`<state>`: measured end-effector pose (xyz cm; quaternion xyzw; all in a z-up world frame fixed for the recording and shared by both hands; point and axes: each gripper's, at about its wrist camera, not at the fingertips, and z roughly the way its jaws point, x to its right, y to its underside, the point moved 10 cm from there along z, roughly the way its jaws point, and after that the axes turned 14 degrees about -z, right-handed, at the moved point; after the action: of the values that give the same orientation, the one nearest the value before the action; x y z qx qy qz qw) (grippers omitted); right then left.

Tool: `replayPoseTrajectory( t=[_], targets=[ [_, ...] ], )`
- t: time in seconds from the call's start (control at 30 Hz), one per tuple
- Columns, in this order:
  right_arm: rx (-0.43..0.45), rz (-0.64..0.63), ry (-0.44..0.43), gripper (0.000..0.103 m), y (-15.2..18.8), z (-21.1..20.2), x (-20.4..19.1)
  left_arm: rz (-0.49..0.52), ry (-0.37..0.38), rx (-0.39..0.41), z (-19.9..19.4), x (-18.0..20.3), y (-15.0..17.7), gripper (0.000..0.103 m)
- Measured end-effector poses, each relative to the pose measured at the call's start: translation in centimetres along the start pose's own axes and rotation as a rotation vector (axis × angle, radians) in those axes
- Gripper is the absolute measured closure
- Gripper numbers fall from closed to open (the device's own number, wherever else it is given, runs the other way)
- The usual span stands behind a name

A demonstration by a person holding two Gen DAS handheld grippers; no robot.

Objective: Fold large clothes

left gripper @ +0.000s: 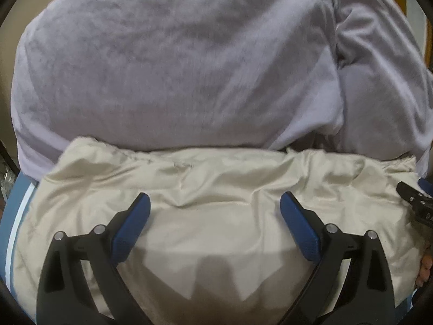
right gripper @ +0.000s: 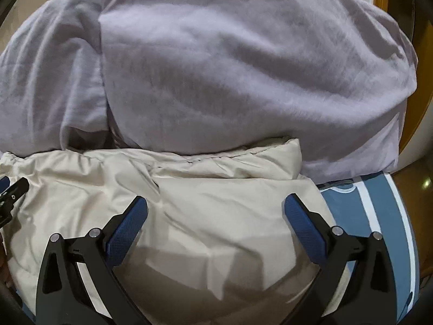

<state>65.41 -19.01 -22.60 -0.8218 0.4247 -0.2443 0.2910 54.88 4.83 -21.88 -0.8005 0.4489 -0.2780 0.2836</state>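
While both tools hover side by side, the left gripper [left gripper: 213,203] and right gripper [right gripper: 215,205] gape wide and hold nothing, probably poised to pinch an edge of the cream padded jacket [left gripper: 216,189] on the blue sheet [right gripper: 379,216]. Beyond it, a lilac blanket [left gripper: 176,67] hides whatever lies underneath.

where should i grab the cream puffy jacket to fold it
Grip the cream puffy jacket at its raised far hem, beside the lavender blanket. That ridge stands proud, giving the open right gripper something to pinch. Come from above, right side.
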Motion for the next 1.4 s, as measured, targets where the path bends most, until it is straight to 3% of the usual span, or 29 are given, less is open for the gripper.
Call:
replayPoseTrajectory(
  t=[0.57, 0.77, 0.9, 1.07, 1.23, 1.4],
  targets=[
    [-0.014, 0.016, 0.003, 0.001, 1.7, 5.2, -0.8, -0.026, 0.017, -0.017, 6.1, 0.8, 2.3, 0.002],
    [-0.029, 0.021, 0.009, 0.001, 3.4, 3.3, 0.8, -0.036, 0.026, -0.025, 6.3, -0.7, 2.9, 0.002],
    [-0.078, 0.046, 0.007, 0.001, 3.9, 2.1, 1.4, -0.045, 0.006, -0.054, 3.8, -2.2, 3.0, 0.003],
    [-0.056, 0.132, 0.002, 0.001, 5.5, -2.5, 3.3, -0.047, 0.004, -0.038, -0.2, -4.2, 3.6, 0.003],
    [-0.057, 0.230, 0.021, 0.001, 8.9, -6.4, 6.1, -0.071, -0.028, -0.025, -4.1, -7.9, 5.5, 0.003],
    [-0.103, 0.345, 0.012, 0.001, 13.3, -7.9, 7.6, -0.113, -0.059, -0.029, -7.4, -10.2, 6.9, 0.003]
  ],
)
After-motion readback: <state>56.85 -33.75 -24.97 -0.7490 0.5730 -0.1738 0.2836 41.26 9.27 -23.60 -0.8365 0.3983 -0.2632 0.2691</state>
